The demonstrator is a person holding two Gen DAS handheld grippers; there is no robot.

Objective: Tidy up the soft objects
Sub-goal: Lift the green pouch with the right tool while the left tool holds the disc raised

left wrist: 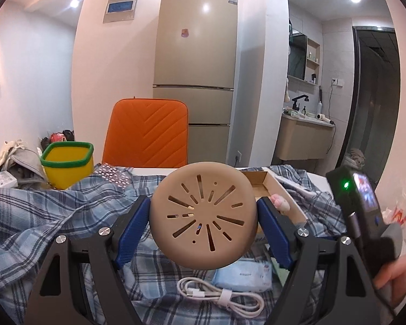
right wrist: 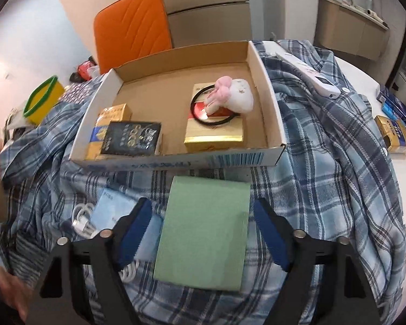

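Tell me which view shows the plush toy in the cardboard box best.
The right wrist view: the plush toy lies fully visible inside the cardboard box. The left wrist view shows only a pink bit beside the gripper finger.

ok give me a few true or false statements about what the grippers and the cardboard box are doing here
1. The left gripper grips a round tan slotted disc. True.
2. The right gripper is clamped on the green pad. False: its jaws stand apart from the pad's edges, and the pad lies on the plaid shirt.
3. The pink and white plush toy lies inside the cardboard box. True.
4. The cardboard box holds only the plush. False: several small packs are in it too.
5. The white cable hangs from the orange chair. False: it lies coiled on the shirt.
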